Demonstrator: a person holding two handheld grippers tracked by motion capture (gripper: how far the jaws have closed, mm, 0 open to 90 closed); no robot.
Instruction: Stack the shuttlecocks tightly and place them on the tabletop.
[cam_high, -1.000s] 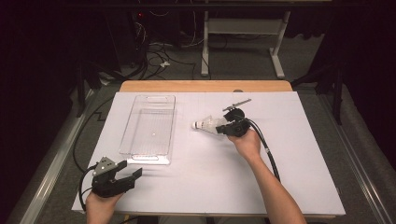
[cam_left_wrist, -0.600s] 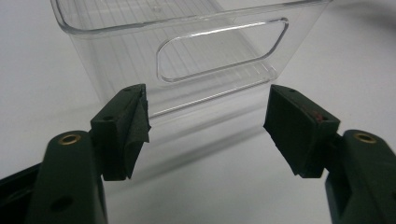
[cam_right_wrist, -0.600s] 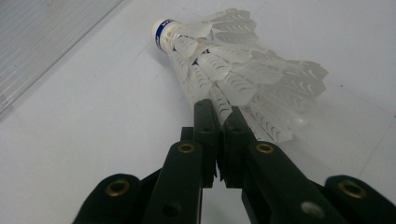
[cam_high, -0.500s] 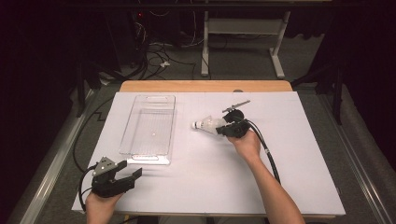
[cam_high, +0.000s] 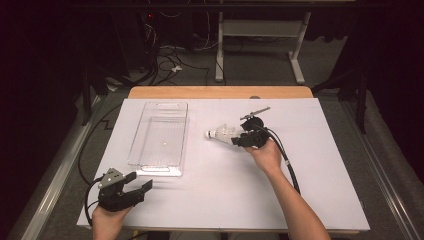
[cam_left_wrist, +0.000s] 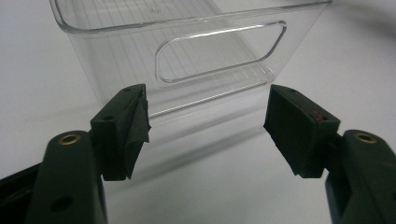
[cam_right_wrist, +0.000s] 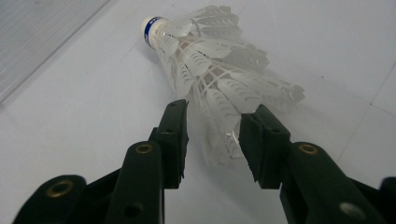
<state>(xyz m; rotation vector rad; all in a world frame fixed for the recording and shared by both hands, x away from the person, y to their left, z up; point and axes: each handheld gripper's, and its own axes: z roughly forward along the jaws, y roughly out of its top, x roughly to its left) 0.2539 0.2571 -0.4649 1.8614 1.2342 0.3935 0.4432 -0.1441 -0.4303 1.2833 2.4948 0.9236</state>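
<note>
A white feathered shuttlecock (cam_high: 220, 133) lies on its side on the white table cover, its cork with a blue band pointing left. My right gripper (cam_high: 239, 140) sits at its feather skirt. In the right gripper view the skirt (cam_right_wrist: 219, 79) lies between the jaws of that gripper (cam_right_wrist: 212, 112), which have just been opening. A gap shows beside the left pad, so they are open. My left gripper (cam_high: 142, 184) rests near the front left corner. It is open (cam_left_wrist: 205, 112), with nothing between its fingers, and faces the end wall of a clear plastic bin (cam_left_wrist: 187, 42).
The empty clear bin (cam_high: 161, 170) lies lengthwise left of the shuttlecock. A thin dark tool (cam_high: 255, 112) lies just behind the right gripper. A cable (cam_high: 290, 170) trails along the right forearm. Bare white cover (cam_high: 320, 150) spreads to the right and front.
</note>
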